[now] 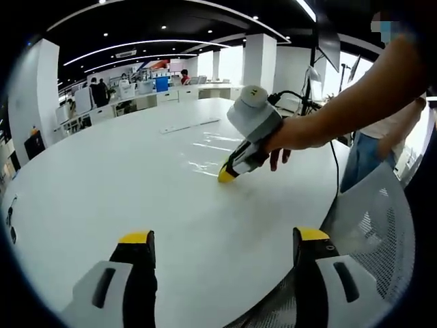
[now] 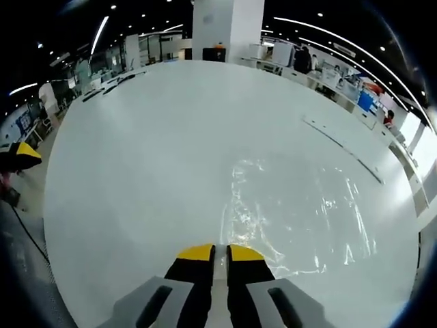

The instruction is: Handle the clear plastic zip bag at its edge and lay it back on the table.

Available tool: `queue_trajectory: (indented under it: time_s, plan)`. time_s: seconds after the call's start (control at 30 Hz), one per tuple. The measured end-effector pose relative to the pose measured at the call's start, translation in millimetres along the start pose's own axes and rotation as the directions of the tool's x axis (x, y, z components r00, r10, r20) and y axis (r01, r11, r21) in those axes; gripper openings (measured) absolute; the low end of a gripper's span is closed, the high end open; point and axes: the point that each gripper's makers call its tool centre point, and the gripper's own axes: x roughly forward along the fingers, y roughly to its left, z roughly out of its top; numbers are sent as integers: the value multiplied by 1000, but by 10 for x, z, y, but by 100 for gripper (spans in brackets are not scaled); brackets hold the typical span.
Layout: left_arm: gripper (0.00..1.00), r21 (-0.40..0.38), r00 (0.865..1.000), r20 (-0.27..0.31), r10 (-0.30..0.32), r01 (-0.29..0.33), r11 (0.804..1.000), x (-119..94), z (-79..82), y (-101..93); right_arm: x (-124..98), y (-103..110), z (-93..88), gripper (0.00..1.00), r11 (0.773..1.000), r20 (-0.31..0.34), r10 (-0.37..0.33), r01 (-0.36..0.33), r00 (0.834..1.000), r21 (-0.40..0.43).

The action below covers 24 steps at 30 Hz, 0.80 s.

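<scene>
Lying flat on the wide white round tabletop [image 2: 136, 171], toward its far part in the left gripper view: the clear, crinkled plastic zip bag [image 2: 300, 212], glinting with light. Pressed down at the bag's near edge, the right claw [image 2: 220, 254], yellow-tipped black jaws drawn nearly together with just a thin slit between; cannot tell whether the film is pinched between them. Seen from the left gripper view, the same right claw [image 1: 227, 173] tipped down onto the bag [image 1: 208, 147], held in a person's hand [image 1: 283, 140] with a bare forearm reaching in from the right and a black cable trailing behind.

Hovering over the near edge of the tabletop [image 1: 102, 178], the left claw [image 1: 222, 249], jaws spread wide, nothing between them, well apart from the bag. Its yellow tip [image 2: 24, 156] also peeking in at the left border of the right gripper view.

Beyond the bag, a long thin pale strip [image 1: 190, 126] lying on the tabletop, the strip [image 2: 341, 145] just past the bag's far side. Beside the tabletop's near right edge, a grey mesh office chair back [image 1: 372, 219]. Farther off, white columns, desks and standing people in an open office.
</scene>
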Motion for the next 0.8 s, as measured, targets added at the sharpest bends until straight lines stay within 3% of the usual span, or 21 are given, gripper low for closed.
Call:
queue_trajectory:
  time_s: [0.4, 0.8]
  plan:
    - [79, 7, 1000, -11, -9, 9, 1000, 27, -1, -15, -97, 52, -43, 0, 994, 10, 35, -36, 999, 102]
    - [79, 24, 999, -21, -37, 37, 999, 97, 22, -90, -333, 152, 98, 0, 989, 77, 86, -94, 993, 112]
